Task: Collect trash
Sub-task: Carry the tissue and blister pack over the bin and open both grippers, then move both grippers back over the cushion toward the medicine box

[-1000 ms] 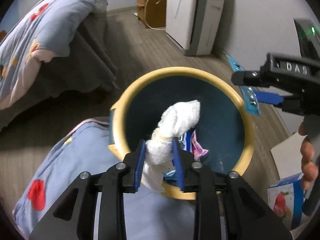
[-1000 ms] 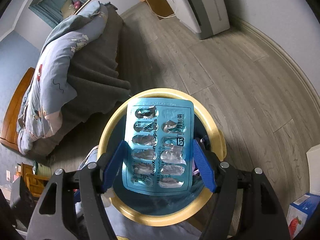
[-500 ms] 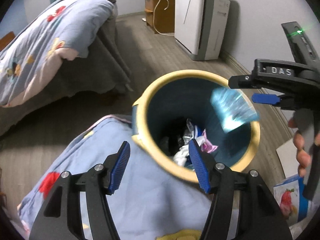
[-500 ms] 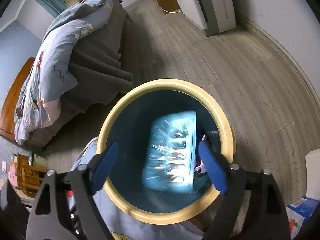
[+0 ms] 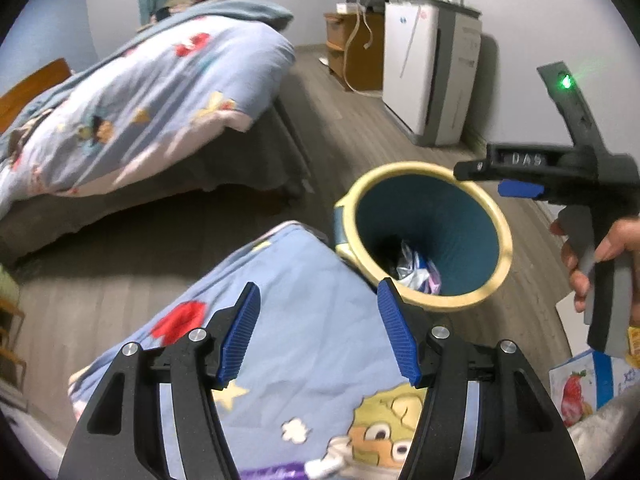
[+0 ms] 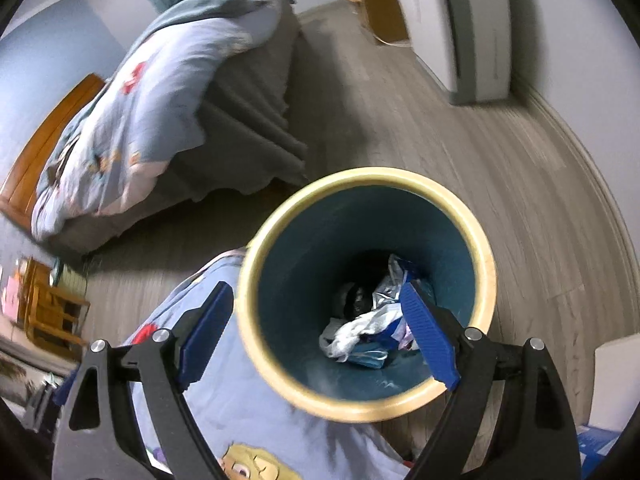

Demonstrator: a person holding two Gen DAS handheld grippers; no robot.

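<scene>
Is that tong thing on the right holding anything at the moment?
No, the right tongs stand wide open and empty above the bin, with the trash lying loose at its bottom.

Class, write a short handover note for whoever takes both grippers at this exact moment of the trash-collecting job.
Left gripper: open, empty, over the blue cartoon quilt beside the bin.
Right gripper: open, empty, above the bin's mouth.
Yellow-rimmed trash bin: upright on the wood floor; at its bottom lie a white tissue wad, a teal blister pack and foil wrappers.
Done: those pieces are binned.
Left: look for other trash; a strawberry-print carton sits to the right, not confirmed as trash.
</scene>
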